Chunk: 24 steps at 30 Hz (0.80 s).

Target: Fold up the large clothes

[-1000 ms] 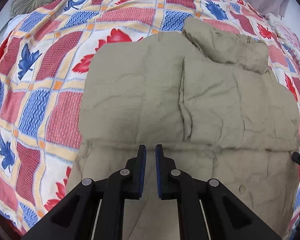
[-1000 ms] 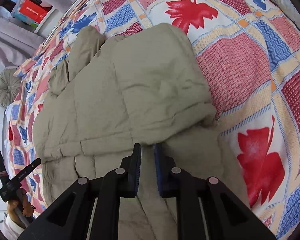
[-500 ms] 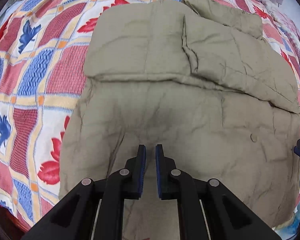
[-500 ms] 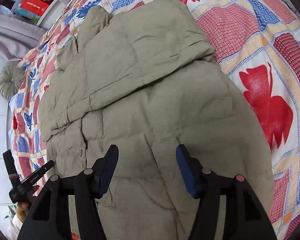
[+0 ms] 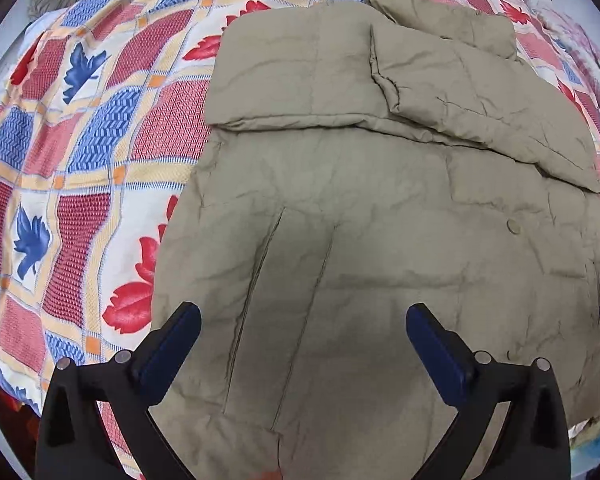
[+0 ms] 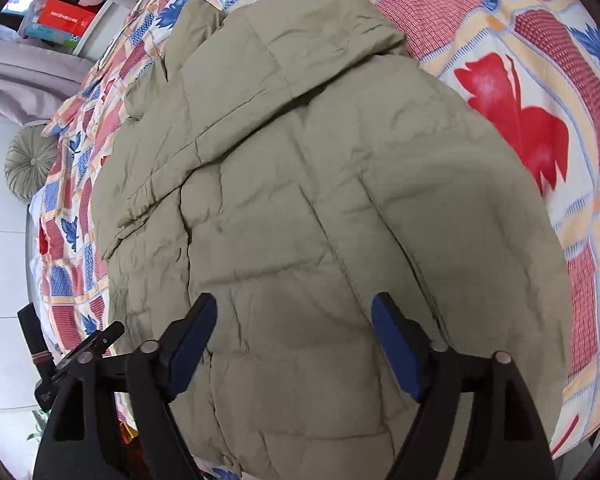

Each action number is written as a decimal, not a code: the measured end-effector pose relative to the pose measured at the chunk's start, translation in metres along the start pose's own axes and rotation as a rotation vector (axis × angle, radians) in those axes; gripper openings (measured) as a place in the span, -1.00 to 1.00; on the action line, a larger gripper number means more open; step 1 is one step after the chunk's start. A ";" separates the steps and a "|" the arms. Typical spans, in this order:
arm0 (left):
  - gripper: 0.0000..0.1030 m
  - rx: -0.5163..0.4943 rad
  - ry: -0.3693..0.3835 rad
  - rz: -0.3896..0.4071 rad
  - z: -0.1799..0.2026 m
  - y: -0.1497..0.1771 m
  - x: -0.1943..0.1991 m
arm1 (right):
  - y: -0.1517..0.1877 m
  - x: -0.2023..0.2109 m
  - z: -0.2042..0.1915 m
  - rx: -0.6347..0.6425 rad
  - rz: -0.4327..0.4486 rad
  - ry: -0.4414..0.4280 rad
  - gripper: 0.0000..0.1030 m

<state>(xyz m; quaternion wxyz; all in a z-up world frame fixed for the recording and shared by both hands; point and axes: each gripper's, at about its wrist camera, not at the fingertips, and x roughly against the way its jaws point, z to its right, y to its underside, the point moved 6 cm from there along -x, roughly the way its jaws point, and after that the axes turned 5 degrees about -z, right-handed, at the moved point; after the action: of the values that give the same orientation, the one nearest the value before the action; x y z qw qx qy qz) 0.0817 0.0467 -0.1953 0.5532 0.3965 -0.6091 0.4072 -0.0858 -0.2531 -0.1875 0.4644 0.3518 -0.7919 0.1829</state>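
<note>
A khaki quilted jacket (image 5: 360,200) lies flat on the bed, with its sleeves folded across the upper part. My left gripper (image 5: 302,314) hovers over the jacket's lower half, pointing down. Its jaws are opening wide, and no fabric is pinched between the blue pads (image 5: 172,340). The right wrist view shows the same jacket (image 6: 300,160) from the other side. My right gripper (image 6: 294,300) stands above the lower part, its jaws also opening and gripping nothing. Part of the left gripper (image 6: 88,344) shows at the lower left of that view.
The patterned bedspread (image 5: 80,140), in red, blue and white, surrounds the jacket. A round grey-green cushion (image 6: 28,164) sits at the bed's far corner. A shelf with a red box (image 6: 64,16) stands beyond the bed. The bed's near edge runs just below the jacket's hem.
Both grippers drew back from the folded sleeves toward the jacket's lower part. Both went from shut to wide open. The jacket lies still.
</note>
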 end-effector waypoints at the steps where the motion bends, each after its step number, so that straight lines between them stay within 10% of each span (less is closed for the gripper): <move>1: 1.00 0.011 0.001 -0.008 -0.003 0.002 -0.002 | 0.003 0.002 0.001 -0.004 0.003 -0.002 0.71; 4: 1.00 0.020 0.041 -0.042 -0.016 0.006 -0.004 | 0.014 0.006 0.005 -0.023 0.020 -0.004 1.00; 13: 1.00 0.049 0.049 -0.070 -0.044 0.048 -0.016 | 0.040 0.008 0.025 -0.139 -0.036 -0.089 1.00; 24: 1.00 0.242 0.153 -0.103 -0.112 0.107 -0.033 | 0.051 0.068 0.095 -0.295 0.140 -0.037 1.00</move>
<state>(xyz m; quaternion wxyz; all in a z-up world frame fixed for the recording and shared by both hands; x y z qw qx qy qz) 0.0239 0.1904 -0.2282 0.5662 0.4589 -0.4905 0.4778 -0.2028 -0.3032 -0.1747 0.4826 0.2268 -0.8412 0.0899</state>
